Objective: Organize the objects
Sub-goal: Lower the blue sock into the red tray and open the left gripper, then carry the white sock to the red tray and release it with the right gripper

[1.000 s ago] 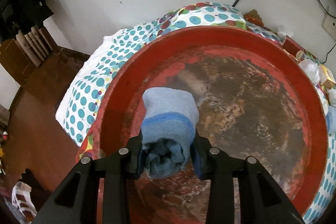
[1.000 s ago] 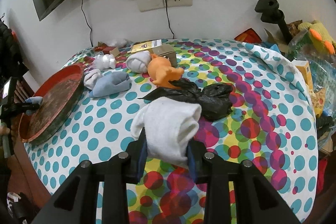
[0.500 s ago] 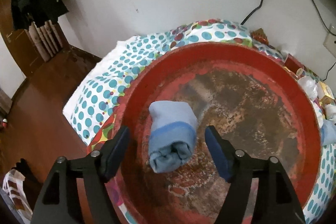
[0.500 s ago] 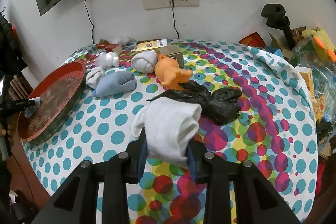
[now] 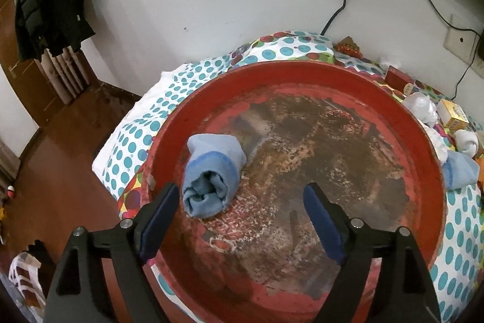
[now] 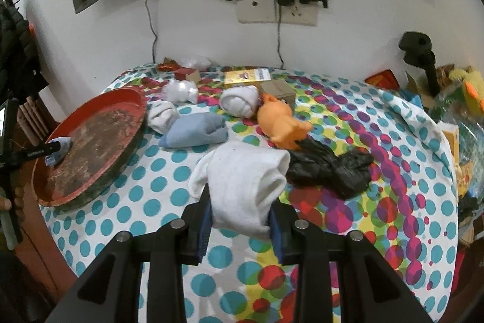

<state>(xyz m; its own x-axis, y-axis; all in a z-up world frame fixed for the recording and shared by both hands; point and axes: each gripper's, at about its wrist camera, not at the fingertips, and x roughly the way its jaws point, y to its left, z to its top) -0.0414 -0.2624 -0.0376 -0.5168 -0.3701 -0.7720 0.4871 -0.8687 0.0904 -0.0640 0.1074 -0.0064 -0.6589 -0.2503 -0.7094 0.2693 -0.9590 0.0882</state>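
On our polka-dot tablecloth (image 6: 145,171) by the white wall, the red tray (image 5: 423,141) holds a blue sock roll (image 5: 211,171); our left gripper (image 5: 239,220) has just been opening and stands clear of it, while the right gripper (image 6: 239,220) clamps a white sock roll (image 6: 242,183).

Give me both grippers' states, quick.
Left gripper: open, jaws just widened, rolled blue sock released in red tray.
Right gripper: shut on rolled white sock.
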